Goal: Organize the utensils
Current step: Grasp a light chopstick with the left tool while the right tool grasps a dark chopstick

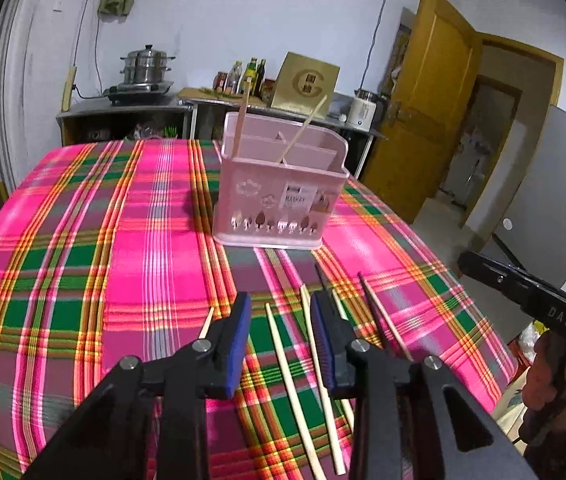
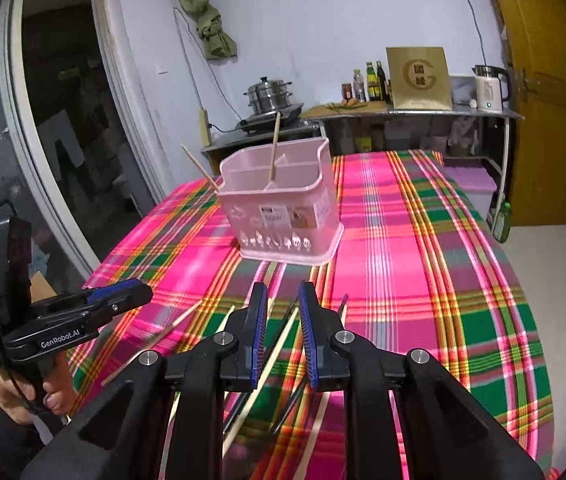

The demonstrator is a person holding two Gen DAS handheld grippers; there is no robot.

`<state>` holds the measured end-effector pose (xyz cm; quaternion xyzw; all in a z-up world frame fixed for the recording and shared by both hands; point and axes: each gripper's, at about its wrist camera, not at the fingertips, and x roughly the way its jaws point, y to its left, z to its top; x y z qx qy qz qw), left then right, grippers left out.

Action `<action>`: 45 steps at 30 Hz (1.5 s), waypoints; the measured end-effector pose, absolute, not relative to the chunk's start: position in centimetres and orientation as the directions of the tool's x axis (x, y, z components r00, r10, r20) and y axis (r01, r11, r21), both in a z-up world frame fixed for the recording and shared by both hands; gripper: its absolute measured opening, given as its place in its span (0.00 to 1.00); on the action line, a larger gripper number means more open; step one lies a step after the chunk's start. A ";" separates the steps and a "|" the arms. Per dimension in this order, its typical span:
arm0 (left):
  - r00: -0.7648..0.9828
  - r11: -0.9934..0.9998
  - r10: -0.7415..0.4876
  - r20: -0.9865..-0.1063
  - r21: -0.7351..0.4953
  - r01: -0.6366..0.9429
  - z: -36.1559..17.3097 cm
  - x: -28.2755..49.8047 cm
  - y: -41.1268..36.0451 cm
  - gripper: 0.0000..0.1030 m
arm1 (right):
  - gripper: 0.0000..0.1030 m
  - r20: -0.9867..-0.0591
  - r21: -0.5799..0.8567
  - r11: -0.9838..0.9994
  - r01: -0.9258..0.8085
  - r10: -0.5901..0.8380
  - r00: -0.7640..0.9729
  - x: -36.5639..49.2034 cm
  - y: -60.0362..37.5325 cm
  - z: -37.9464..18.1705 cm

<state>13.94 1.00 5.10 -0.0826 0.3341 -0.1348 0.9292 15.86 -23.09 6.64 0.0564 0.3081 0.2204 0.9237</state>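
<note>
Plaid cloth (image 2: 403, 240): chopsticks (image 2: 279, 344) between right tongs (image 2: 281, 336)

I am looking into a home kitchen, a plain lived-in room. At twelve o'clock, against the whitewashed wall (image 2: 323, 20), a metal counter (image 2: 423, 111) carries sauce bottles (image 2: 375, 80), a gold box (image 2: 419, 78) and a white electric kettle (image 2: 489, 88). At eleven o'clock a stacked steel steamer pot (image 2: 269, 94) sits on a single burner (image 2: 271, 122). A green cloth (image 2: 207, 12) hangs knotted high on the wall. At two o'clock a yellow wooden door (image 1: 423, 92) stands open. Nearest me, a table under a pink and green plaid cloth (image 1: 103, 248) bears a pink utensil caddy (image 1: 279, 192) and loose chopsticks (image 1: 291, 380).
</note>
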 end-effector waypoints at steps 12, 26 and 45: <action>0.675 0.955 -0.296 -0.676 -0.232 0.187 2.0 15.5 -0.4 0.31 | 0.15 -0.605 0.242 0.903 -0.355 0.427 0.672 17.1 -22.3 3.8; 0.586 0.964 -0.266 -0.765 -0.212 0.161 -1.5 18.4 -1.7 0.24 | 0.15 -0.730 0.256 0.925 -0.280 0.375 0.572 20.1 -22.1 -1.5; 0.576 0.977 -0.193 -0.795 -0.098 0.191 -1.5 19.8 -3.3 0.19 | 0.15 -0.792 0.193 0.945 -0.263 0.308 0.527 24.0 -20.0 -2.4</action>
